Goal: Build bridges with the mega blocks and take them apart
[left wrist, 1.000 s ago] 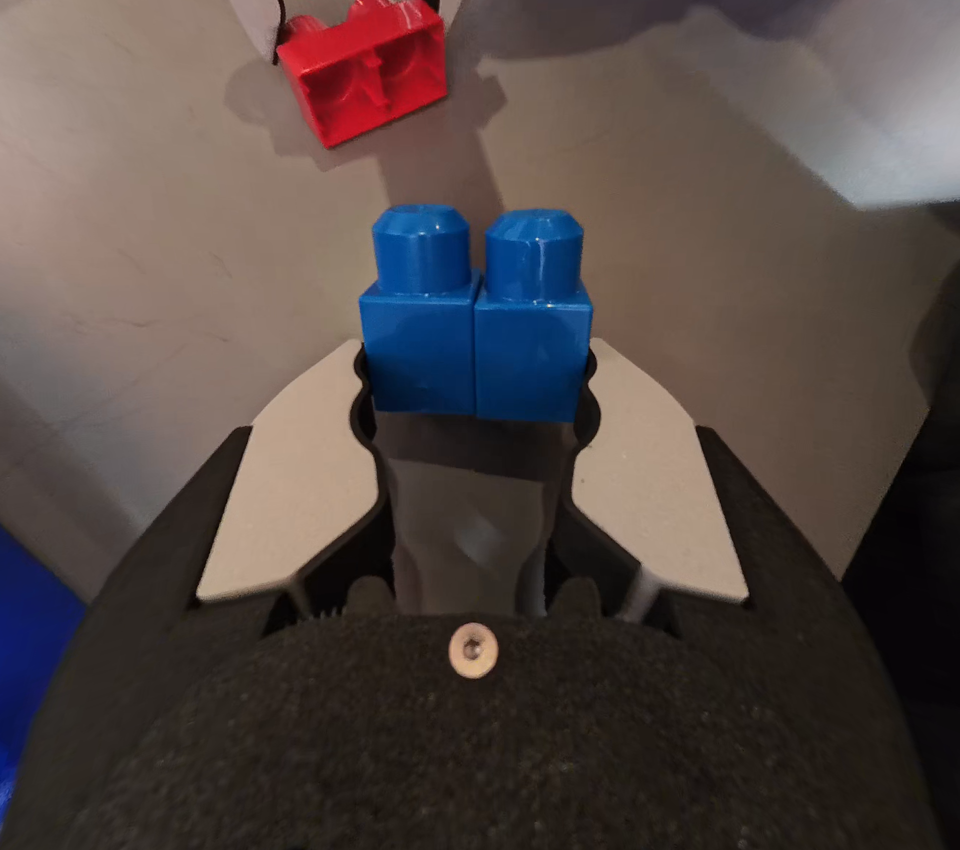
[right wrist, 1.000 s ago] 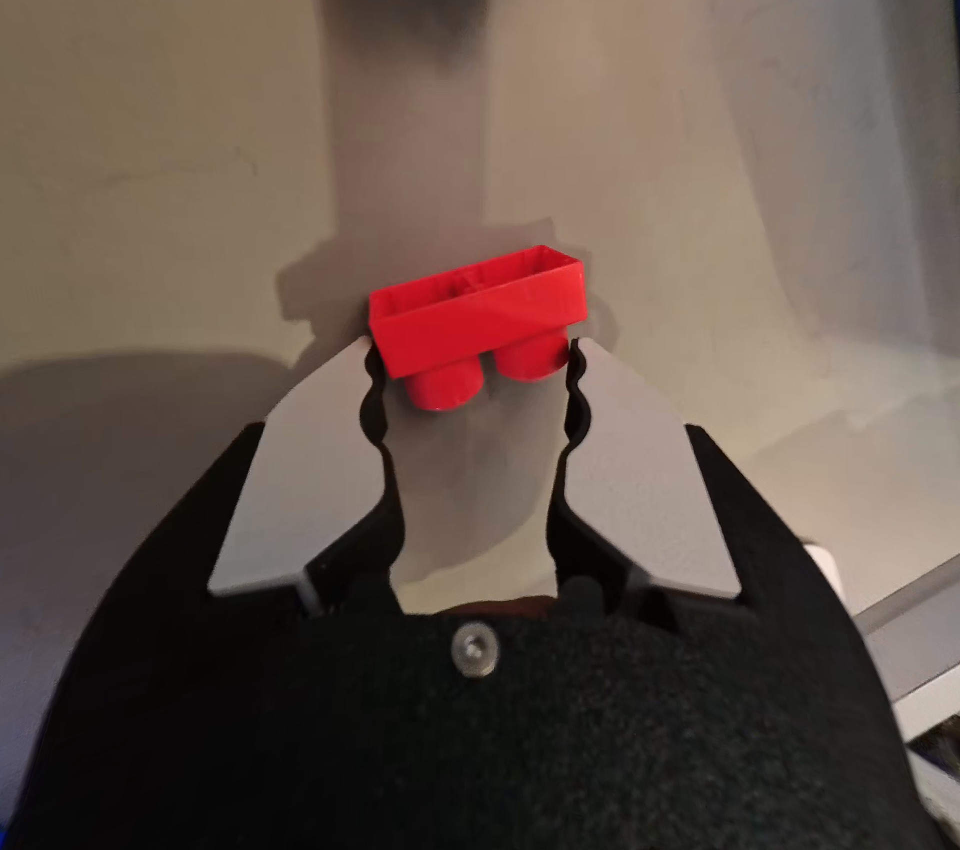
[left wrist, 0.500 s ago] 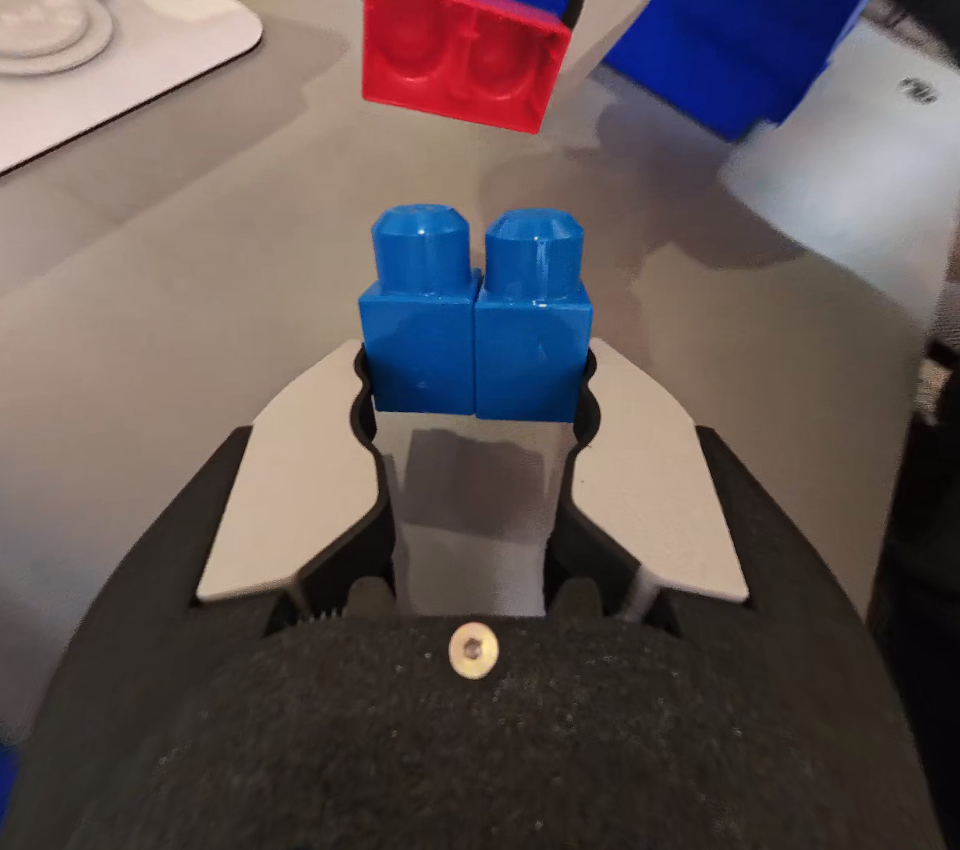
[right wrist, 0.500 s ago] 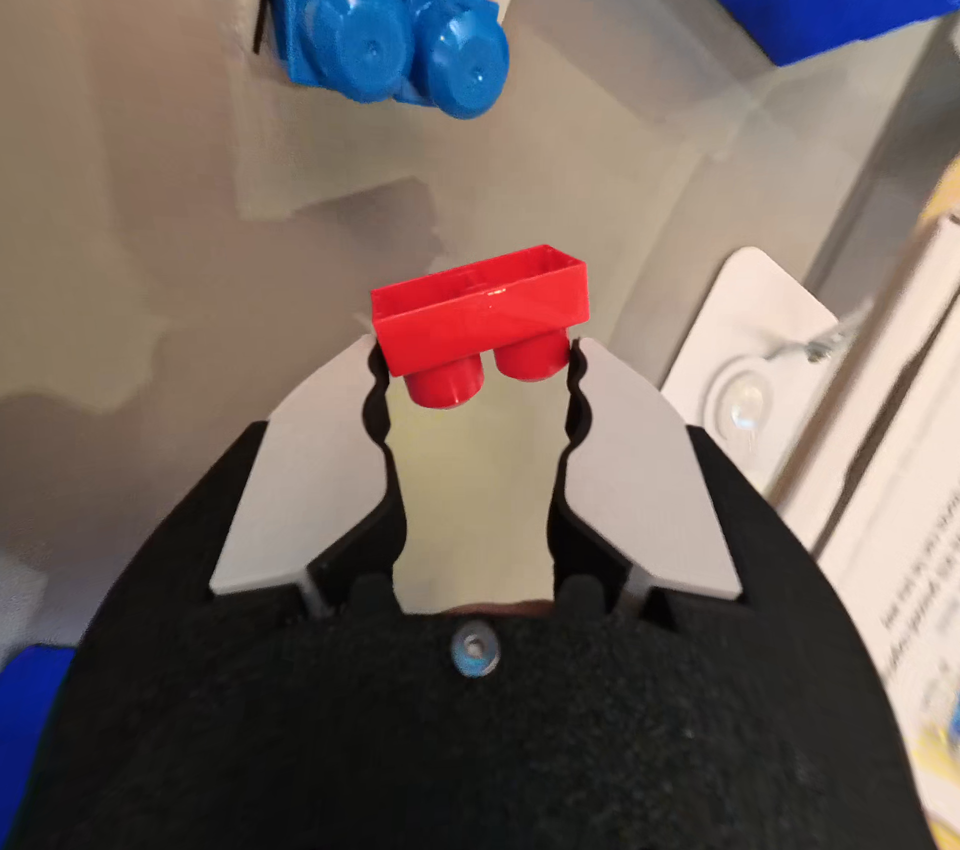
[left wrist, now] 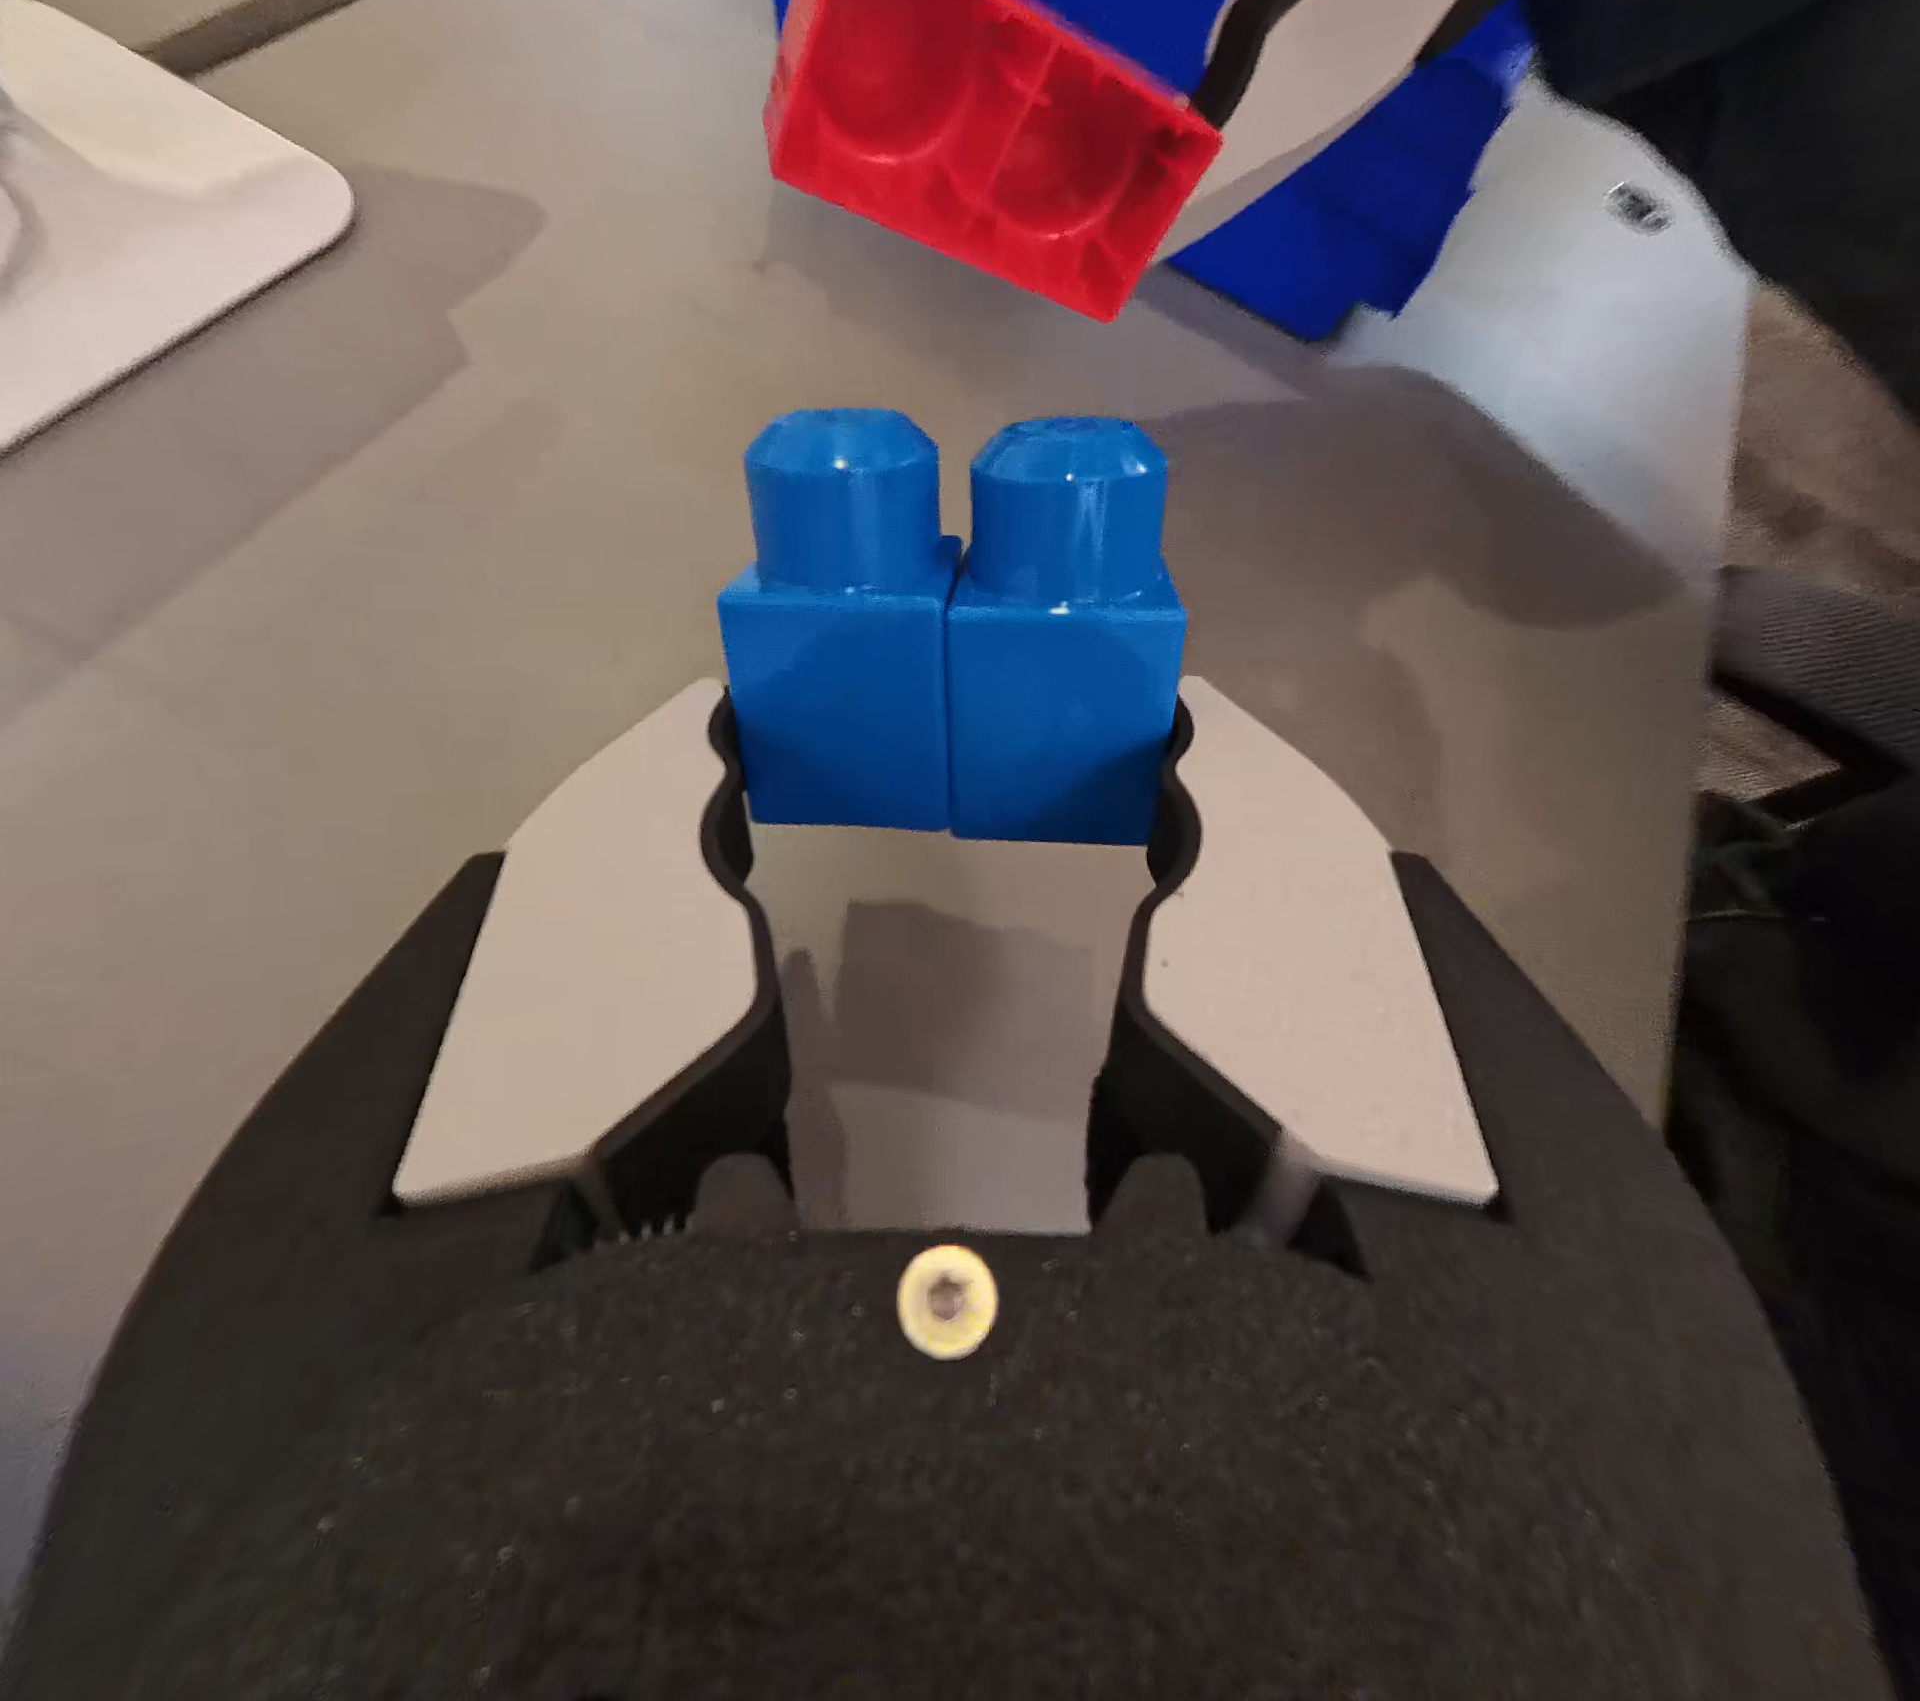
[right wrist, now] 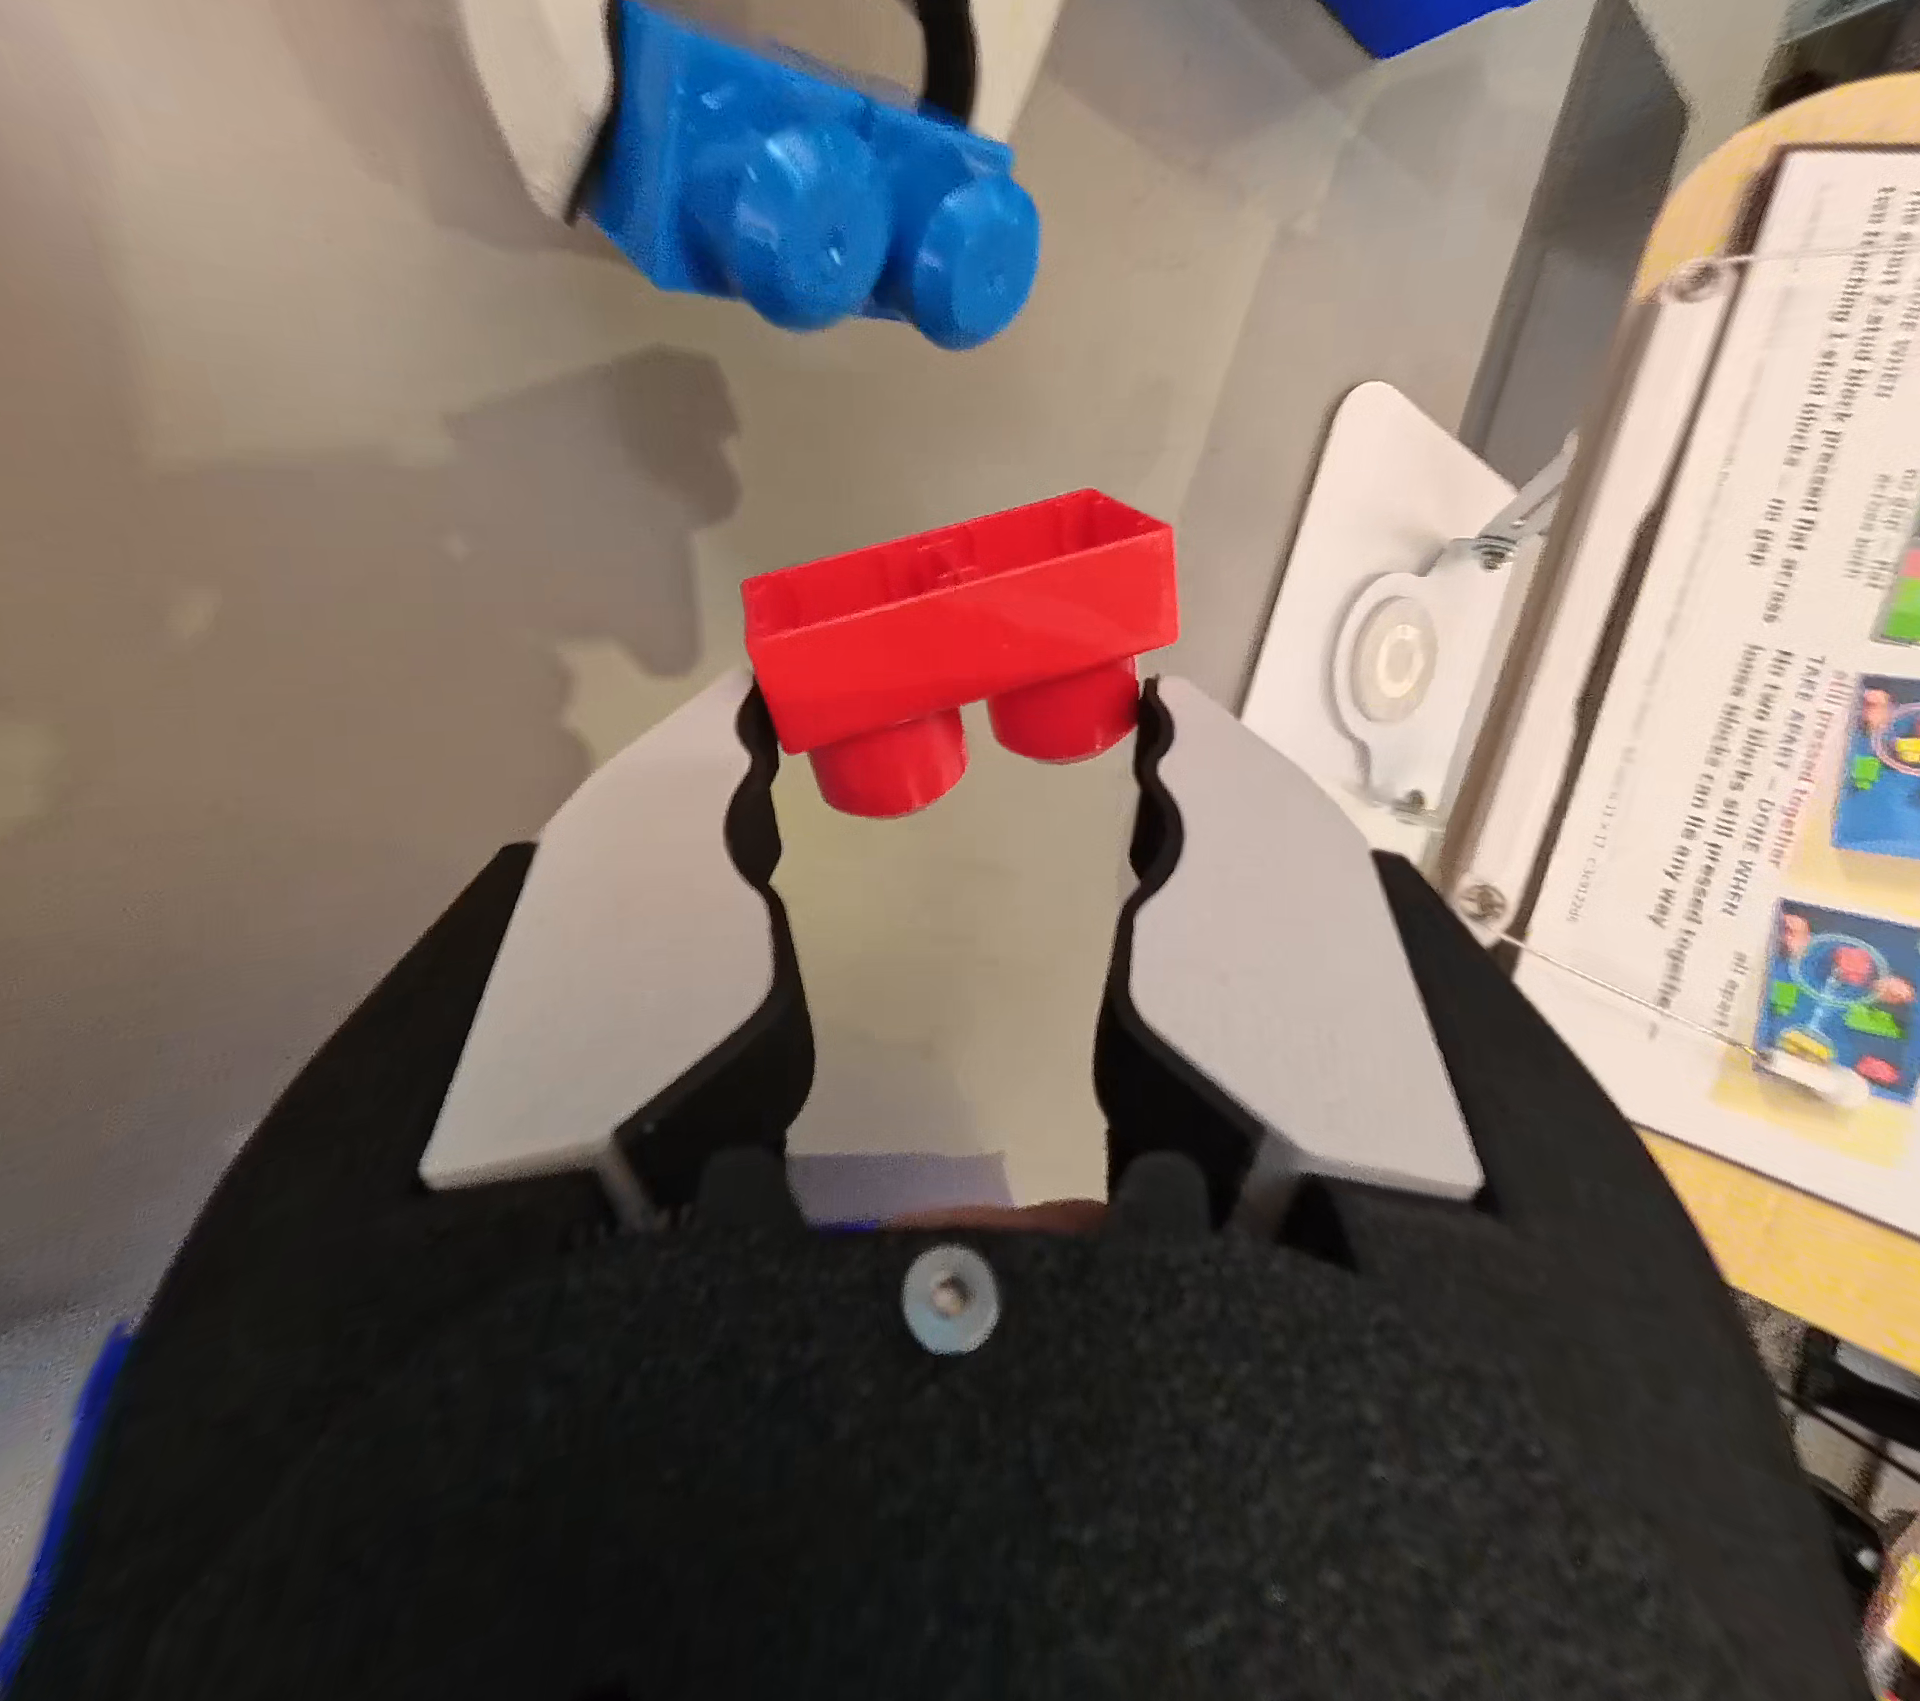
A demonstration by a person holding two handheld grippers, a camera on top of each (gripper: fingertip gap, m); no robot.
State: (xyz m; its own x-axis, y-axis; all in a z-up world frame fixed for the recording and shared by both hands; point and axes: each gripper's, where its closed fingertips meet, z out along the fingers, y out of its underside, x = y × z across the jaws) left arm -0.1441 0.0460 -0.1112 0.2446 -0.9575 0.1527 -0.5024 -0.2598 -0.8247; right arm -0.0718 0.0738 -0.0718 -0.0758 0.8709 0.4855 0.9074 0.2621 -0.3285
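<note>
Two small blue blocks [left wrist: 951,695] sit side by side, bumps up. The red block [right wrist: 961,649] is upside down, hollow side showing.

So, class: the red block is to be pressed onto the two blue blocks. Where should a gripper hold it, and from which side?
Probably as the right gripper holds the red block now: by its two short end walls, coming from the stud side. That leaves the hollow underside open and facing the studs of the blue blocks in the left gripper.

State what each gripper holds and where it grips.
Left gripper clamps two blue single-stud blocks side by side at their lower outer sides. Right gripper clamps the red two-stud block by its ends, hollow underside facing away.
</note>
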